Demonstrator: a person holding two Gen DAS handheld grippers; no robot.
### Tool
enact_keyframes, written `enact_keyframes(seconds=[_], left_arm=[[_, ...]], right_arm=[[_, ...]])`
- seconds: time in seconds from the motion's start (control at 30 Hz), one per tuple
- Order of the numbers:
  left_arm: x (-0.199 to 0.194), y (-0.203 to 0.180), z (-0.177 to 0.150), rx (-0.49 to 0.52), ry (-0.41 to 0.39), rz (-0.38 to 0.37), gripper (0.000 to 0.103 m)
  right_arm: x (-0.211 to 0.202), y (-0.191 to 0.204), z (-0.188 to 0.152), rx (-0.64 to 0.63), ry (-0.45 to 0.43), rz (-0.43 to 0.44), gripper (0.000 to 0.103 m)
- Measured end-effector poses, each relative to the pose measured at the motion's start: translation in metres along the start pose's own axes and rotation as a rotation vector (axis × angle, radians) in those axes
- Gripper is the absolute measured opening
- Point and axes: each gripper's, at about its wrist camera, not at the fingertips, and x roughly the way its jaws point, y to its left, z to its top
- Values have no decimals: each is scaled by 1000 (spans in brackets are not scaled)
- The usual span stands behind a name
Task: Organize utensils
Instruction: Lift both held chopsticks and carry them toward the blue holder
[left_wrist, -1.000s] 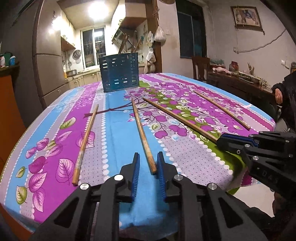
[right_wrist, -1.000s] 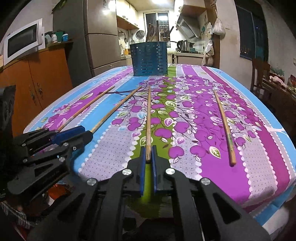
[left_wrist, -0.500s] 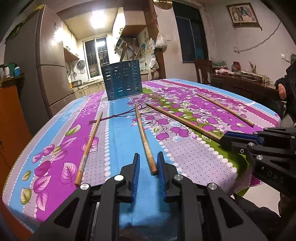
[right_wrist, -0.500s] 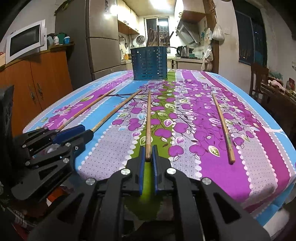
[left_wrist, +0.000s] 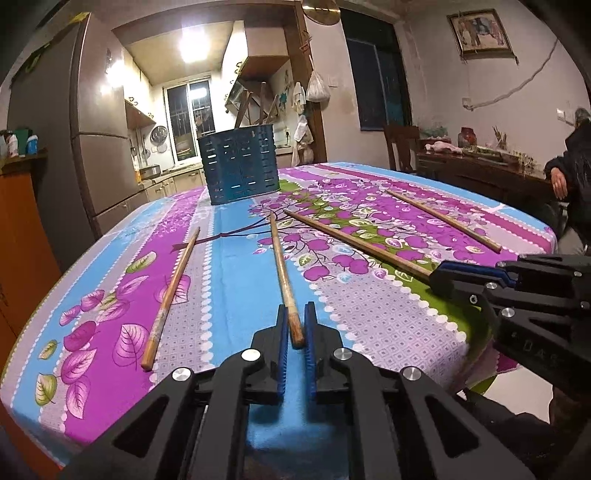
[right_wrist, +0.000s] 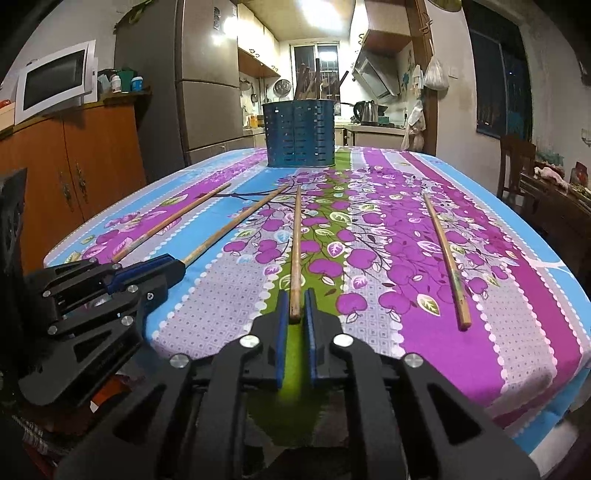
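Several long wooden chopsticks lie on the flowered tablecloth. My left gripper (left_wrist: 294, 325) is shut on the near end of one chopstick (left_wrist: 282, 269); it also shows in the right wrist view (right_wrist: 173, 264). My right gripper (right_wrist: 294, 310) is shut on the near end of another chopstick (right_wrist: 295, 243); it also shows in the left wrist view (left_wrist: 437, 277). A loose chopstick (left_wrist: 170, 291) lies at the left and another (right_wrist: 445, 254) at the right. A blue perforated utensil holder (right_wrist: 300, 133) with wooden utensils in it stands at the table's far end.
The table's near edge (right_wrist: 443, 402) runs just under both grippers. A wooden cabinet (right_wrist: 81, 166) with a microwave stands at the left, with a fridge (right_wrist: 207, 85) behind it. A seated person (left_wrist: 576, 173) and a sideboard are at the right.
The left gripper's fingers have closed in on the chopstick end. Both views have dipped lower toward the table edge. The right gripper stays shut on its chopstick.
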Motion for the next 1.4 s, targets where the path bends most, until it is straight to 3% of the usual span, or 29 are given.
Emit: enact_keyframes(seconds=[0.27, 0.63, 0.83, 1.07, 1.4], left_arm=[[-8, 10, 4, -18, 5, 46, 7], [-46, 24, 31, -5, -59, 77, 8], [-47, 29, 37, 15, 17, 65, 8], [-54, 43, 49, 18, 100, -16, 8], [-64, 55, 74, 19, 85, -43, 8]], right_arm=[[-13, -7, 7, 28, -18, 5, 5], [-41, -7, 30, -10, -94, -19, 5], [-55, -9, 44, -42, -146, -31, 5], [-62, -6, 56, -66, -180, -26, 5], [-67, -3, 68, -93, -211, -9, 5]])
